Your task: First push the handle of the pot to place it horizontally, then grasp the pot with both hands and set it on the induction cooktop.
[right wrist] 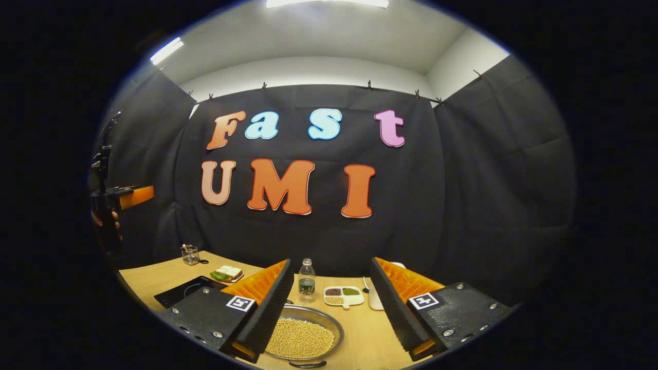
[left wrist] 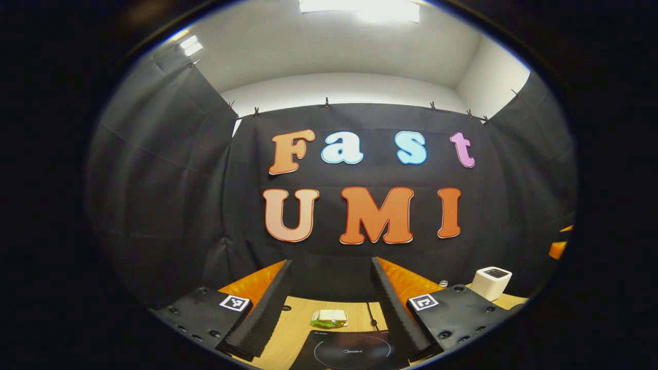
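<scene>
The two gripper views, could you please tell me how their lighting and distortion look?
Left gripper view: a ceiling light blows out to white, the wall bows with fisheye curve, and the induction cooktop stays dim but sharp. Right gripper view: same bowing, even light on the table, the pot clear.

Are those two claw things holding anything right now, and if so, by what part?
Nothing is held. The left gripper hangs open above the cooktop, and the right gripper hangs open above the pot of beans, touching neither.
</scene>
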`<state>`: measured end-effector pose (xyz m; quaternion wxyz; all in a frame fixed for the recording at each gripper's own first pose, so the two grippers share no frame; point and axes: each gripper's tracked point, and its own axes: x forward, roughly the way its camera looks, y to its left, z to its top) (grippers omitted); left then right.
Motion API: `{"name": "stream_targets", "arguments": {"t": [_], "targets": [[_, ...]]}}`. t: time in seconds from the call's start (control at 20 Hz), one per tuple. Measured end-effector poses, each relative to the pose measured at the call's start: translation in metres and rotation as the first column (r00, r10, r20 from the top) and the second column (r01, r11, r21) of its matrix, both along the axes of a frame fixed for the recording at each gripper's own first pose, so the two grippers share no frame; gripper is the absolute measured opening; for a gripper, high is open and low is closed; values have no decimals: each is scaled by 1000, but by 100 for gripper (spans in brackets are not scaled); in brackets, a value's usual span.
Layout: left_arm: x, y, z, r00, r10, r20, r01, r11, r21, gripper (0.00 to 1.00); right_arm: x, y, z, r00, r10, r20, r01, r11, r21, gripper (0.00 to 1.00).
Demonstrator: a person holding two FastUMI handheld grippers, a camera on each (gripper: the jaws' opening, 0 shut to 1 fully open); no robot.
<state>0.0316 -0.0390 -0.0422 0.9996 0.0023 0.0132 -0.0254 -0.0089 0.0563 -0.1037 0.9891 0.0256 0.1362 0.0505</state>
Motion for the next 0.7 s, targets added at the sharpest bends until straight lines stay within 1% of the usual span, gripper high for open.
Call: {"name": "stream_targets", "arguments": {"t": [0.15,0.2,0.25,0.3,0.35,0.4,0.45,0.5,0.55,0.7], "targets": [[2,-1,-9,1000,-2,-16,2,1000,-5,96,-8,17,-37,992,48,-117,-44,998,38,79],[4,1,-12,1000,4,-18,-4,1000,1,96,-11,22,-47,987,62,-151,-55,997,51,76],[6,4,-13,1000,14,-16,-14,1000,9,97,-14,24,-56,981,68,-181,-56,996,70,71],[7,6,-13,1000,22,-12,-22,1000,13,97,-16,25,-65,976,68,-208,-51,995,89,67],[7,4,-14,1000,23,-11,-23,1000,16,97,-18,25,-73,970,63,-235,-39,994,104,59],[8,2,-15,1000,22,-13,-22,1000,19,96,-21,25,-85,960,59,-274,-30,993,110,55],[8,0,-18,1000,20,-15,-19,1000,24,96,-27,28,-99,947,61,-314,-25,993,119,47],[8,-1,-20,1000,17,-17,-17,999,28,96,-31,32,-108,935,75,-347,-28,990,138,43],[7,-2,-20,1000,17,-16,-16,999,32,96,-36,38,-114,922,93,-375,-33,986,163,34],[10,-4,-19,1000,19,-7,-19,999,41,97,-48,55,-134,892,141,-429,-47,974,223,21]]}}
